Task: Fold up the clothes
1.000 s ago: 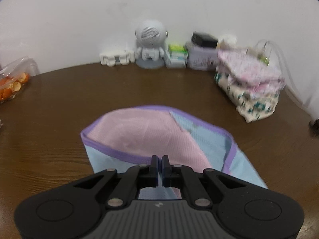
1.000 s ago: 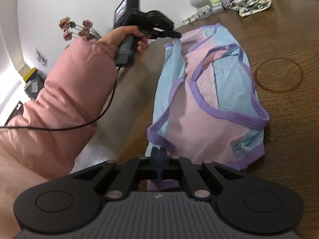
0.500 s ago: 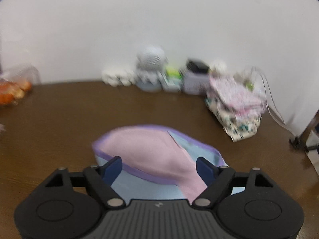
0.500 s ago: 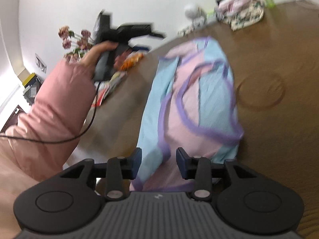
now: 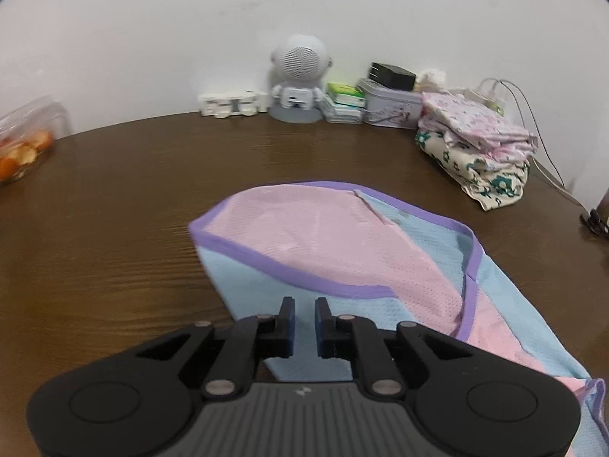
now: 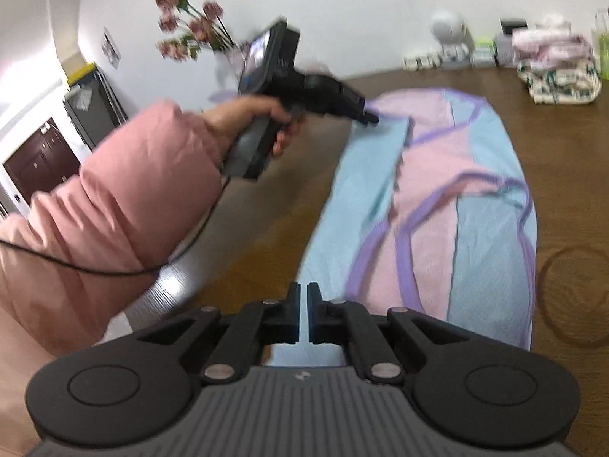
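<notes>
Left gripper (image 5: 304,310) just closing, narrow gap, grips nothing. Right gripper (image 6: 303,297) near-shut, empty. Risk: garment (image 5: 342,251) edge at 12 o'clock slips, fold skews.

The table (image 5: 114,198) lies bare left of the garment (image 5: 323,243) and between it and the back wall. Along that wall stand a white toy (image 5: 232,103), a robot figure (image 5: 298,80), boxes (image 5: 344,103) and a tin (image 5: 394,106), closing the far edge. Folded clothes (image 5: 479,148) block the far right corner, a fruit bag (image 5: 23,141) the far left.
</notes>
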